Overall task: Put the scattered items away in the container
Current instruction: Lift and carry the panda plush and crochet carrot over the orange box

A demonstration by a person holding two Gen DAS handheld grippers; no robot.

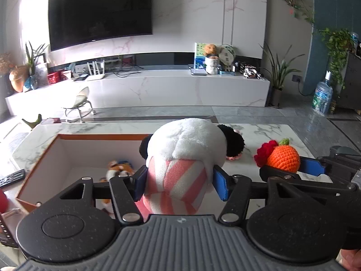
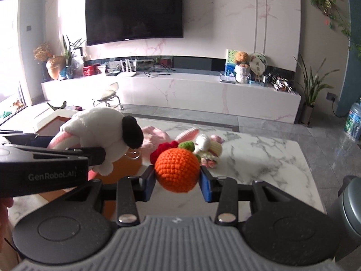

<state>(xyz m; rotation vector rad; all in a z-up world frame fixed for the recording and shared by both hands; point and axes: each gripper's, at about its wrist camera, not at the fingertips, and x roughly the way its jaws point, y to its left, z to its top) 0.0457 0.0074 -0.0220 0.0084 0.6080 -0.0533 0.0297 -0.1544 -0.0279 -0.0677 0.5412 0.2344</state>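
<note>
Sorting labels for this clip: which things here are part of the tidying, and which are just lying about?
Part of the job: panda plush, crochet orange, box, crochet toys on table, pink cloth.

Lying about: remote, TV, water bottle.

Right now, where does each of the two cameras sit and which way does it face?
Left wrist: rides the left gripper, faces the TV wall over the open box; its fingers clamp a panda plush, and the right gripper shows alongside.
Right wrist: rides the right gripper, same heading; its fingers clamp a crocheted orange, a fingertip showing at the frame's left edge.
Shared: panda plush, crocheted orange, marble table, television.
</note>
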